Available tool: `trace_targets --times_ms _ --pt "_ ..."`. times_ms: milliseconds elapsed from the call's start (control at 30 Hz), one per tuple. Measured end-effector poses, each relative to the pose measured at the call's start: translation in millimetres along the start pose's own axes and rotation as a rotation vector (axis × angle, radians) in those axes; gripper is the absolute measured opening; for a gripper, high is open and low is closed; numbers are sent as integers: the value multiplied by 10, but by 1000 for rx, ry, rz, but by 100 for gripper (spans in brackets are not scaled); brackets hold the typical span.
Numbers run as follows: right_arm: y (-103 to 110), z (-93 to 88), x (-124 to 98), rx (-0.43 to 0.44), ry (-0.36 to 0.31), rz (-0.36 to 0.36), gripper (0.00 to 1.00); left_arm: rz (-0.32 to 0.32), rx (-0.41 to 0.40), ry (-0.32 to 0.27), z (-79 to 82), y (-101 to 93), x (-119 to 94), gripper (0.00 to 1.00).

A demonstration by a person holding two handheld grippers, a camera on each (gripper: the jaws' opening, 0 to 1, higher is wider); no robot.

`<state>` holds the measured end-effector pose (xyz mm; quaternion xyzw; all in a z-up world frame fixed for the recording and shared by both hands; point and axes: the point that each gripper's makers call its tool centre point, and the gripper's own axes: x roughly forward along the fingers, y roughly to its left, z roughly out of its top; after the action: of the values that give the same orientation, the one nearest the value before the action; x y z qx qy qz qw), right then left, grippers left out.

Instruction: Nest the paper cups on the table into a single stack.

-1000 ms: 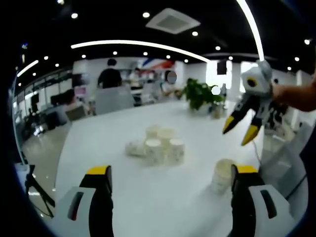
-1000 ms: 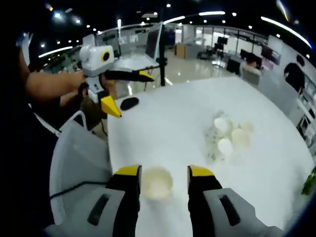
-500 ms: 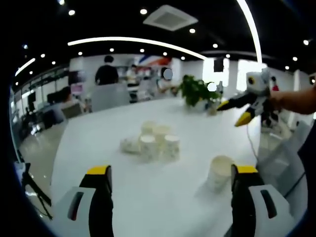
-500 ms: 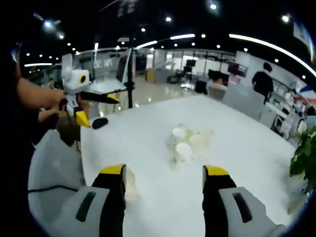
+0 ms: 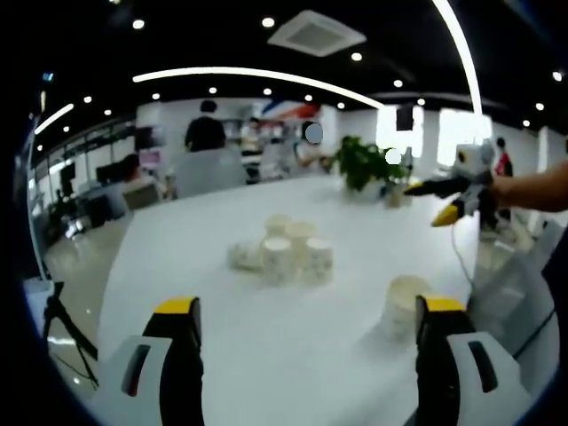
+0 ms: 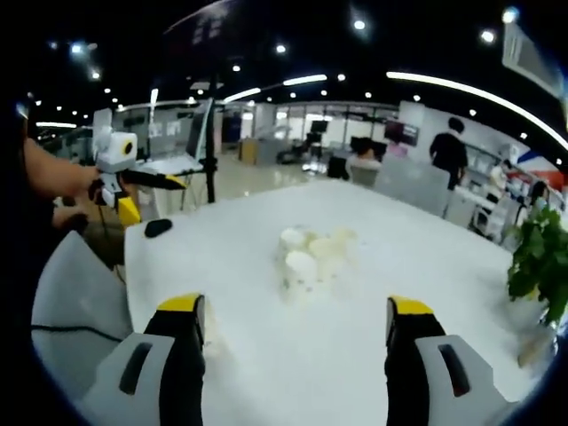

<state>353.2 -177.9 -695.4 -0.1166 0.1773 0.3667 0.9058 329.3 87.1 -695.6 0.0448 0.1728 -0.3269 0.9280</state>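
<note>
A cluster of several white paper cups stands mid-table, with one cup lying on its side at its left. A single cup stands apart, close to the right jaw of my left gripper, which is open and holds nothing. Off to the right, a hand holds my right gripper above the table's far edge with its jaws apart. In the right gripper view the cluster lies ahead of my wide-open right gripper. At the left, held over the table's corner, is my left gripper.
The white table is long and wide. A potted plant stands at its far end, and a black mouse lies near one corner. A white chair sits at the table's edge. People sit and stand in the office behind.
The right gripper's jaws have spread wider and its view has swung from the single cup to the cluster. In the left gripper view the right gripper has drawn back and away to the right.
</note>
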Motion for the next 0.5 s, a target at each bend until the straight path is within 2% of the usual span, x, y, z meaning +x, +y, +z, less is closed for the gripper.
trace_targets --times_ms 100,200,367,500 --pt "-7 -33 -34 20 -23 5 84 -2 4 -2 -51 12 15 98" --pt "-17 -61 -56 30 -50 1 90 2 -3 -7 -145 31 33 98" --pt "-26 -185 -84 10 -37 -4 96 -7 -11 7 -244 -15 40 98" --pt "-36 -245 -88 30 -30 -3 100 -4 -13 15 -277 -5 35 98"
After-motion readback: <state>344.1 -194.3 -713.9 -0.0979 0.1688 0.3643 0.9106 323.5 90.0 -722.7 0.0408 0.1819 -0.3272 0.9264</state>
